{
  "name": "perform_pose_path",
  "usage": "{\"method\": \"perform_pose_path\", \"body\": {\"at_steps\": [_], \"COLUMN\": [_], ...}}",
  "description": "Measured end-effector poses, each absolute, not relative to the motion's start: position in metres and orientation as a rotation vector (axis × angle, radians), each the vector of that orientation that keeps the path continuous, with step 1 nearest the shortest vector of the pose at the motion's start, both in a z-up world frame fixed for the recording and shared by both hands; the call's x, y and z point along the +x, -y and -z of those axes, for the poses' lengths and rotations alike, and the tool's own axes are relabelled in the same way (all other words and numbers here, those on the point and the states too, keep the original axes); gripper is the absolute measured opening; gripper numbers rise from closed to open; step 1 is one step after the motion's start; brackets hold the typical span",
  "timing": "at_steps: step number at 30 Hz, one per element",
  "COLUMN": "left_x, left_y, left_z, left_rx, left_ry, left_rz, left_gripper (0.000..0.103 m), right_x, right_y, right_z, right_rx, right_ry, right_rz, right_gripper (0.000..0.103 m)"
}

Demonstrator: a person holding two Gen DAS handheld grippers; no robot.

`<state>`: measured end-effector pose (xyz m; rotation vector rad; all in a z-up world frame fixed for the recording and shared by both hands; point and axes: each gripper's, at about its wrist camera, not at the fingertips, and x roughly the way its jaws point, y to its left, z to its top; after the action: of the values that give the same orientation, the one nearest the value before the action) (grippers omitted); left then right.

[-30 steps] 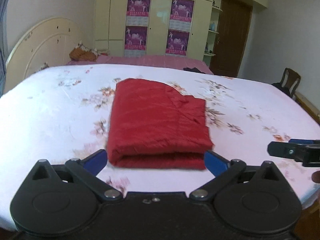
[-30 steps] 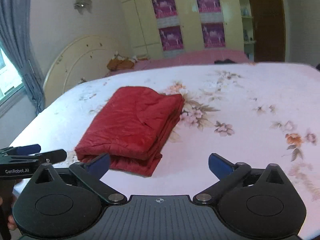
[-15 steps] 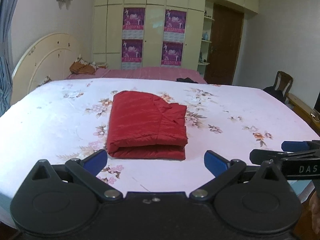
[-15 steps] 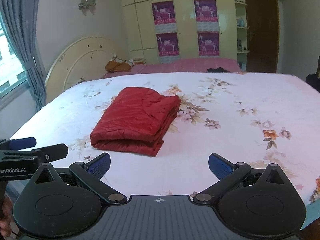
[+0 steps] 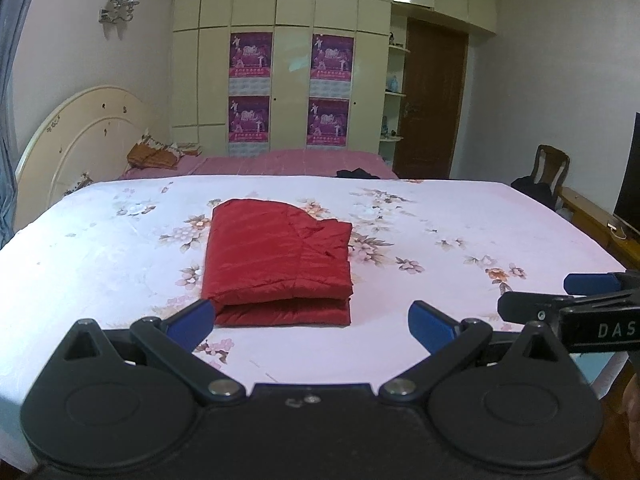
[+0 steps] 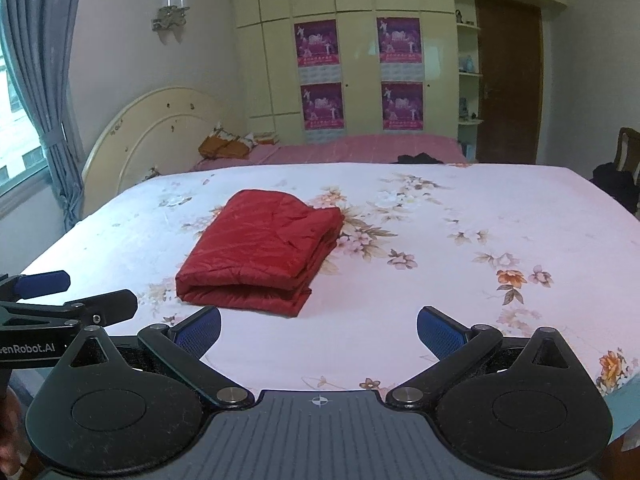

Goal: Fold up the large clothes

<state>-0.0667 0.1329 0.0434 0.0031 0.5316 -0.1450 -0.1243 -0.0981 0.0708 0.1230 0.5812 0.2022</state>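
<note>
Bedding covered most of both views: a wide bed (image 5: 100, 264) under a pale floral sheet (image 6: 460, 264) filled the middle ground. Behind it at the far wall stood a cream wardrobe (image 5: 292, 64) carrying 4 purple posters (image 5: 251, 55), with a dark wooden door (image 5: 434, 100) to its right. A second bed with a pink cover (image 5: 280, 162) lay between the wardrobe and the floral sheet, and a curved cream headboard (image 6: 160, 128) rose at far left. A grey-blue curtain (image 6: 36, 80) hung at the left edge of the right wrist view, and a wooden chair (image 5: 554, 166) stood at far right in the left wrist view.

The red garment (image 5: 278, 262) lay folded into a compact rectangle on the sheet, left of centre and toward the near edge, its folded layers facing the cameras. Nothing touched it.

The left gripper (image 5: 312, 318) hung over the near edge of the bed with its blue-padded jaws spread wide and empty, the left pad just in front of the garment's near left corner. The right gripper (image 6: 318, 330) was likewise spread wide, empty, and near the garment's near edge without contact. A small wall lamp (image 6: 172, 12) sat high on the left wall.
</note>
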Motion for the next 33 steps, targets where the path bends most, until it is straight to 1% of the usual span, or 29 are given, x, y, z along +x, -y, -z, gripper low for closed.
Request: {"method": "perform_pose_path", "body": {"at_steps": [33], "left_x": [-0.0694], "left_y": [-0.1337], "left_z": [-0.0446], "left_rx": [-0.012], "left_ry": [-0.519], "left_rz": [0.137], "left_gripper": [0.103], "right_x": [-0.1253], "right_y": [0.1032], "right_z": [-0.0757], "right_rx": [0.111], "right_ry": [-0.57], "right_rz": [-0.206], "right_gripper": [0.103]}}
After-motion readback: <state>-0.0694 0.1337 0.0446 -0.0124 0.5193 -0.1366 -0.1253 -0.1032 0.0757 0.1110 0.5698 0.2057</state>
